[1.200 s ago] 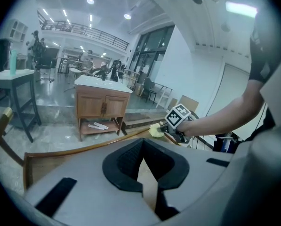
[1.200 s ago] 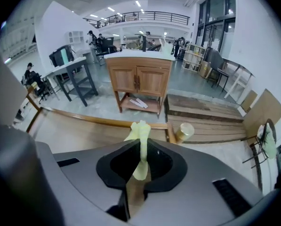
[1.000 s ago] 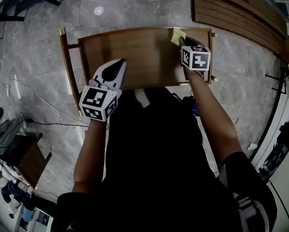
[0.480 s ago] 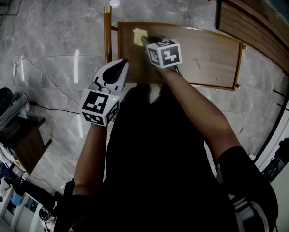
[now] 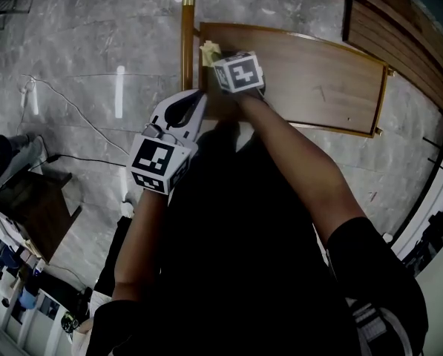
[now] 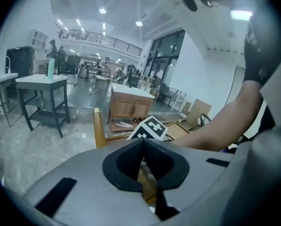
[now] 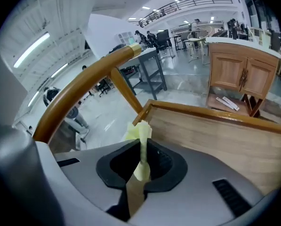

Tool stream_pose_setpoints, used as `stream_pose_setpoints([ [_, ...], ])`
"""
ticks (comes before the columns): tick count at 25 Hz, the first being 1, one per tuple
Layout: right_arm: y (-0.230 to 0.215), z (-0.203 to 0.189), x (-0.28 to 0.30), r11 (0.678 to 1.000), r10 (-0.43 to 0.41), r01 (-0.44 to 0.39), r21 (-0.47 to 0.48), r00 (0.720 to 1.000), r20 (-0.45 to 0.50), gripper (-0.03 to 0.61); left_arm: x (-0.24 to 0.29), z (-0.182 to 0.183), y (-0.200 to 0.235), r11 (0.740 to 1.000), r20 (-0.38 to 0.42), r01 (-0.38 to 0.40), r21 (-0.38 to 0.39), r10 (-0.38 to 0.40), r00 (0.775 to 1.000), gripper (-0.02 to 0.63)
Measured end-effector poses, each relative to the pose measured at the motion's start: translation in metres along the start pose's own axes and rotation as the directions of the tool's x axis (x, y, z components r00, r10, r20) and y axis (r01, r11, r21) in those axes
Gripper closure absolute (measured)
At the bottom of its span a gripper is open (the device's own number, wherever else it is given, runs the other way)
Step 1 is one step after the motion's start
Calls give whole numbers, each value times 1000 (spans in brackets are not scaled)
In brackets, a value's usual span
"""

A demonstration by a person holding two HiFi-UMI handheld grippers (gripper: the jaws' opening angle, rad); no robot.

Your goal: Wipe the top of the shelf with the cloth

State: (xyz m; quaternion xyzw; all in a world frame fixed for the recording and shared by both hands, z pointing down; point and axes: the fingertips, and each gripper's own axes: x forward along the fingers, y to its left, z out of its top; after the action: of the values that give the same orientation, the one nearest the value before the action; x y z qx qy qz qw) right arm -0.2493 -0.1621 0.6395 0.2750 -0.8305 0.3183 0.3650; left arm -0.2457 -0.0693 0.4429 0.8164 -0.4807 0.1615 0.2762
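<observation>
Right arm reaches forward across the body. The right tool [image 5: 220, 58] is clamped on the yellow cloth [image 5: 209, 49] at the far left corner of the shelf top [image 5: 310, 80], beside the corner post [image 5: 188, 32]. The left tool [image 5: 195, 99] sits by the shelf's near left edge, jaws together, nothing between. One second ago the cloth was at the far right corner.

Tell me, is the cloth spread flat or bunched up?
Bunched. The yellow cloth is a crumpled tuft pinched between the right gripper's shut jaws, poking out at the shelf top's corner.
</observation>
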Motion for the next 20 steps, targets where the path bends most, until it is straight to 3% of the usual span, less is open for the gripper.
stream_pose_setpoints([
  [6,-7,-3,2,994,-17,14,-107,1000,-26,537,8,-5,-7,1000,-13,21,-10,-21,1000,603],
  [12,-30,-15,-9,993,-41,37,-113,999,-36,537,23,0,-18,999,-12,26,-24,-26,1000,604],
  [20,-95,-34,-50,988,-108,101,-113,993,-52,537,59,9,-48,999,-4,38,-29,-38,999,604],
])
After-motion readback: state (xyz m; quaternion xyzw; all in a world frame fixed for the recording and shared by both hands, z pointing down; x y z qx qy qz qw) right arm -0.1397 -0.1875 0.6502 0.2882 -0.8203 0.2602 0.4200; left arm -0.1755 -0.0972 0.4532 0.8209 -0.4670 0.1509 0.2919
